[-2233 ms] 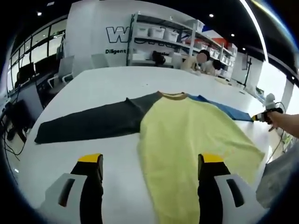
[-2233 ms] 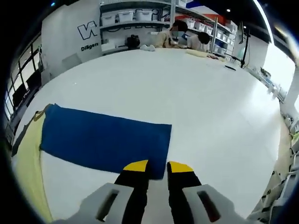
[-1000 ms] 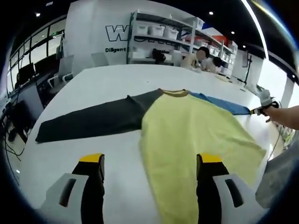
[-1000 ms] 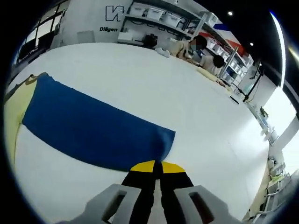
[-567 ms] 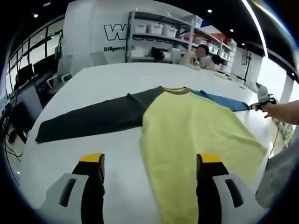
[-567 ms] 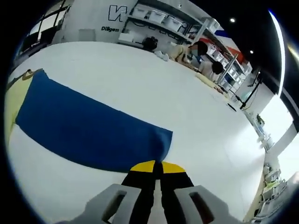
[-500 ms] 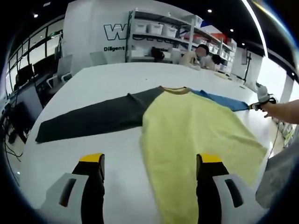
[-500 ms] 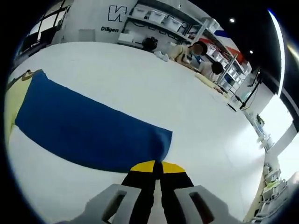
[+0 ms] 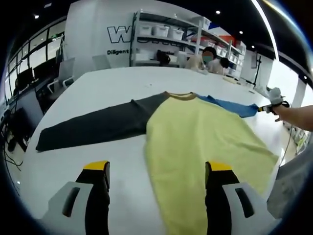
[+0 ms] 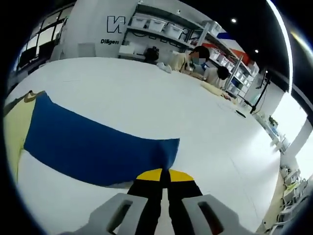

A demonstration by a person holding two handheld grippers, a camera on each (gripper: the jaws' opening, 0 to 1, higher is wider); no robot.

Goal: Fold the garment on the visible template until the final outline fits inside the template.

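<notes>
- Shirt (image 9: 195, 137): yellow body flat on the white table (image 9: 112, 88); dark sleeve (image 9: 93, 127) spread toward one table edge, blue sleeve (image 10: 98, 147) toward the opposite edge.
- Right gripper (image 10: 161, 175): jaws closed on the blue sleeve's cuff end, raised slightly.
- Left gripper (image 9: 156, 169): jaws wide apart, holding nothing, above the shirt's hem.

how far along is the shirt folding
Barely begun. Done: the yellow-bodied shirt lies flat on the white table. In hand: the right gripper is shut on the blue sleeve's cuff. Left: the dark grey sleeve lies outstretched, body unfolded; left gripper open.
</notes>
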